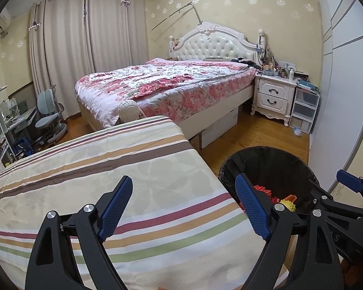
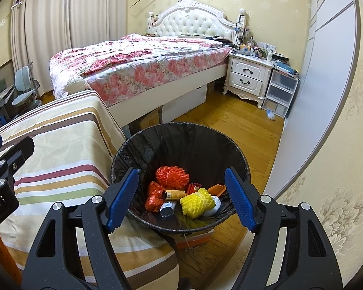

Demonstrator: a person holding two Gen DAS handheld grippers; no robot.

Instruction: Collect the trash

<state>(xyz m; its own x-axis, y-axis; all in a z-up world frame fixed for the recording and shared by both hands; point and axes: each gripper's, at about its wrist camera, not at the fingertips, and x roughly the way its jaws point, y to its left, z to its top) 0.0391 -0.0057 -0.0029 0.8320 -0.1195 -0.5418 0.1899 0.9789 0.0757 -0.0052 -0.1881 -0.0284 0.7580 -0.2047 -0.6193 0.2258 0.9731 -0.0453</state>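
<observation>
Beside the striped cloth (image 2: pixel 60 130), both spread, empty claws (image 1: pixel 184 207) (image 2: pixel 181 193) over the lined bin (image 2: pixel 181 135) of trash

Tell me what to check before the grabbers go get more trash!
1. Left gripper empty: ok, its jaws stand wide with nothing between them.
2. Right gripper empty: ok, open above the bin, holding nothing.
3. Trash bin has room: ok, the orange foam net, yellow foam net and small tube cover only the bottom.
4. Black liner folded over the rim: ok.
5. Striped cloth free of trash: ok for the part in view.
6. Floor free of trash: not ok, a small crumpled bluish thing lies by the clear drawers.
</observation>
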